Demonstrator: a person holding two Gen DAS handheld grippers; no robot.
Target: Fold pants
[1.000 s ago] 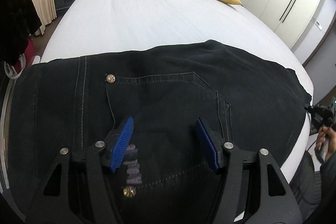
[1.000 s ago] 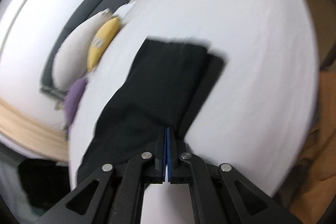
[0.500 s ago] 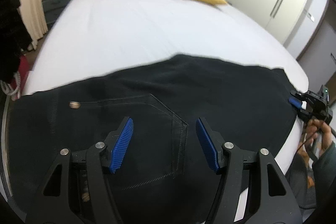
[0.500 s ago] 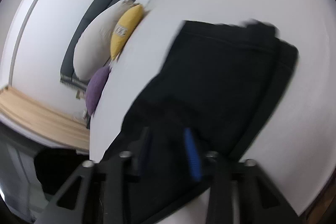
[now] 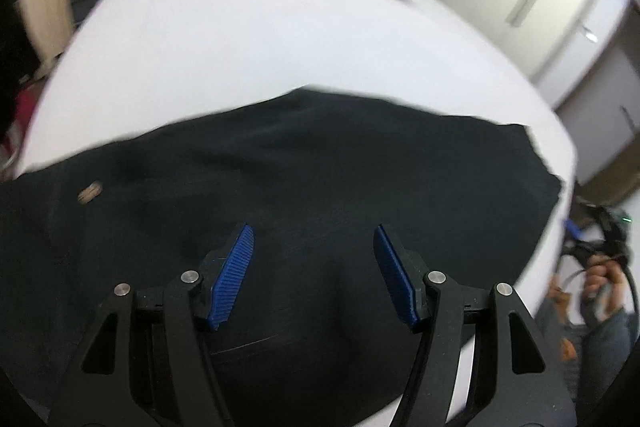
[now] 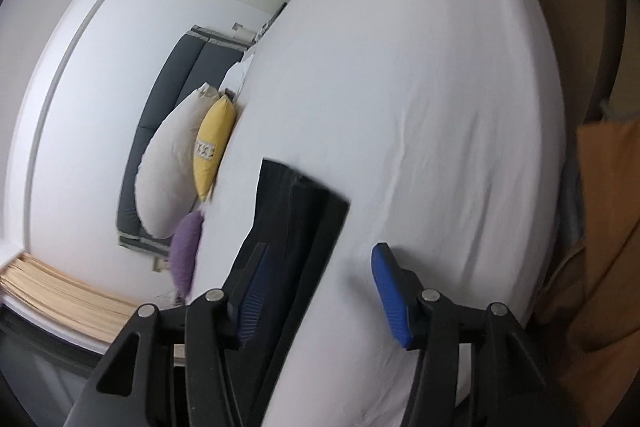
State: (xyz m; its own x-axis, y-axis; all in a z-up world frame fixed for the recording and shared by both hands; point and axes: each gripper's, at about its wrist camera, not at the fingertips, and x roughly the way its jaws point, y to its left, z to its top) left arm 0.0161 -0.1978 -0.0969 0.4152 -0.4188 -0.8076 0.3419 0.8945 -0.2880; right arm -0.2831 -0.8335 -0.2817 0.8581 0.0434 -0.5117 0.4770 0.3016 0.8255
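No legible text; only a blurred patch on the yellow pillow (image 6: 212,151).

Bed (image 5: 248,39) open beyond pants (image 5: 320,163) — pillows (image 6: 168,163) line the headboard.

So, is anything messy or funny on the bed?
Nothing stands out. The black pants lie flat on the white bed, with one edge a bit uneven at the right. The pillows sit by the headboard.

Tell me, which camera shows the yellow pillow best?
The right wrist view: the yellow pillow is sharp there, its patterned patch visible, leaning against the big white pillow. The left wrist view shows it blurred, far across the bed.
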